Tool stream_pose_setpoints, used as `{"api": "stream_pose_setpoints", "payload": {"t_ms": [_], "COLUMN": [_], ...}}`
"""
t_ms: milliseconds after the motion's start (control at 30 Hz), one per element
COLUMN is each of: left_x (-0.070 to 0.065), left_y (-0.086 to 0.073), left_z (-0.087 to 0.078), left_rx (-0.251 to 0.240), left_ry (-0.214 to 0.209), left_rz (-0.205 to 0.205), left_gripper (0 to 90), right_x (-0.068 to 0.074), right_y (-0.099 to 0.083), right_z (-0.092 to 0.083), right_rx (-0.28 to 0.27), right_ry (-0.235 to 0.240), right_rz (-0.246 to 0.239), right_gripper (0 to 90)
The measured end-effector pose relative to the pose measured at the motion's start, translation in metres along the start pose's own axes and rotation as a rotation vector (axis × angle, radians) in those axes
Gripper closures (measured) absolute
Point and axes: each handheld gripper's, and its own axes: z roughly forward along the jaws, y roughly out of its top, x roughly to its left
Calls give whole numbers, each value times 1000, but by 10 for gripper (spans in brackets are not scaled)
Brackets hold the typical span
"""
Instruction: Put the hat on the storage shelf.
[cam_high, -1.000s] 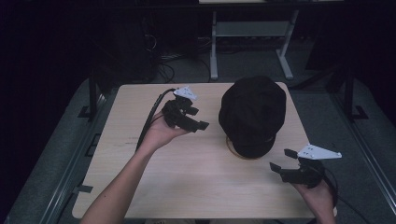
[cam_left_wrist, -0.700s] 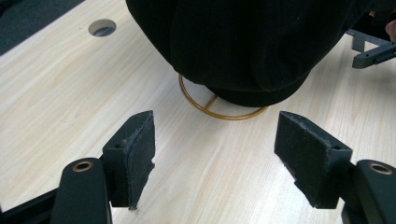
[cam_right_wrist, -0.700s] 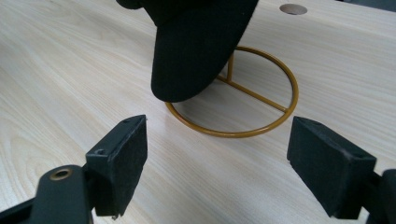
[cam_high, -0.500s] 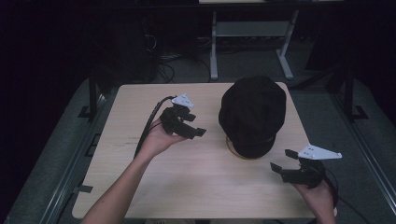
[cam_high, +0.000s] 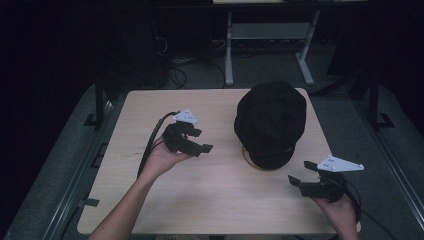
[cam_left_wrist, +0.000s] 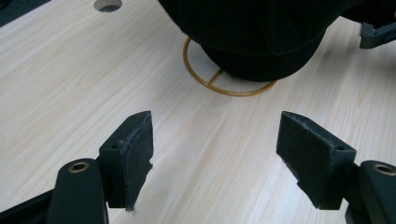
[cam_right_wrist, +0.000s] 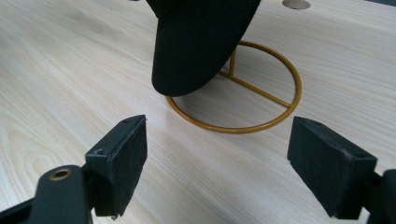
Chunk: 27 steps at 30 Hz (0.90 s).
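Black fabric cap (cam_high: 270, 122) on its gold wire ring stand (cam_right_wrist: 243, 93) sits between both spread, empty claws: left claw (cam_high: 200, 141), right claw (cam_high: 300, 173). The right gripper view reveals the stand's crossbar.

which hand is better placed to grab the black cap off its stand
Right, probably. The right tool sits open just below the black cap, its jaws facing the brim over the gold wire stand. The left tool, also open, is farther off to the side.

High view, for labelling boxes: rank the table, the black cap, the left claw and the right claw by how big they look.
1. Table
2. Black cap
3. Left claw and right claw: too alike to rank.
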Motion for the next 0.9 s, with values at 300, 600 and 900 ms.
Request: {"api": "stream_pose_setpoints", "payload": {"t_ms": [300,600,900], "left_x": [2,-1,0], "left_y": [-15,-29,-48], "left_z": [-7,-11,-14], "left_rx": [-13,-10,-8], "left_ry": [20,37,44], "left_rz": [-18,-20,-43], "left_gripper": [264,264,264], "right_x": [2,2,2], "right_y": [-1,-1,-2], "right_z": [1,1,1], "right_rx": [13,19,20], "right_ry": [-4,-4,-5], "right_rz": [-6,-9,-18], "right_gripper": [195,196,196]}}
